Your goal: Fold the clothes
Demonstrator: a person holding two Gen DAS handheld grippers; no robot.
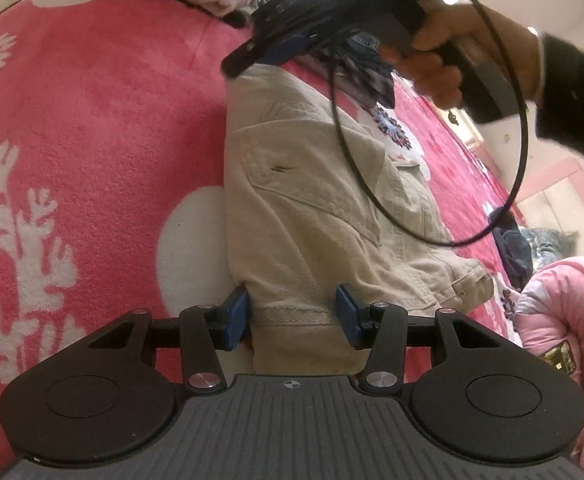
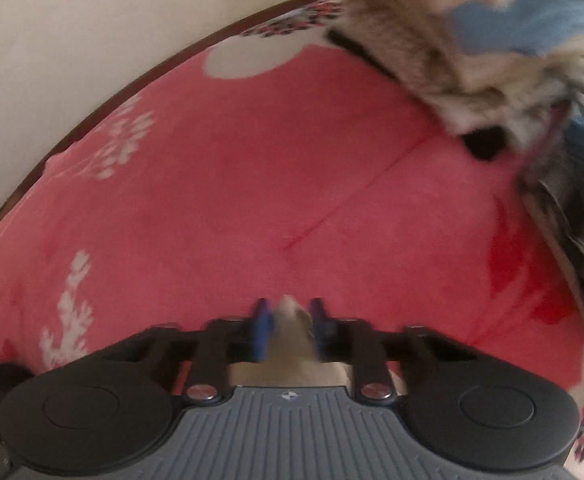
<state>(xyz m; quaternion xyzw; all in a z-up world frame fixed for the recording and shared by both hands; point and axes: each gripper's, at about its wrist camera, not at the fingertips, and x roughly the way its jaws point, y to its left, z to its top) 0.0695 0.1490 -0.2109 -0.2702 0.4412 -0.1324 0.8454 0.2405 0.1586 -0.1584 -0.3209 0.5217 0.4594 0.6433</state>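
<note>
Left gripper [image 1: 292, 316] stood half open, straddling the beige jacket's [image 1: 312, 200] hem unpinched; right gripper [image 2: 288, 328] had clamped jacket cloth, presumably for folding

Your left gripper [image 1: 292, 316] carries two blue rectangular pads [image 1: 236, 316] on black linkage arms, each arm pinned by silver round-head screws [image 1: 204, 380]. Flanking them at 8 and 4 o'clock sit two black rounded housings [image 1: 88, 400] with a circular inset. Between these lies a grey ribbed body [image 1: 292, 420] bearing a small crosshair mark [image 1: 293, 384] at its front edge. Your right gripper [image 2: 290, 330] repeats this design: blue pads, black arms, silver screws, grey ribbed body. At 1 o'clock in the left wrist view, your right hand [image 1: 436, 60] wears a black sleeve [image 1: 572, 100]; a thin black cable [image 1: 520, 168] loops below.
</note>
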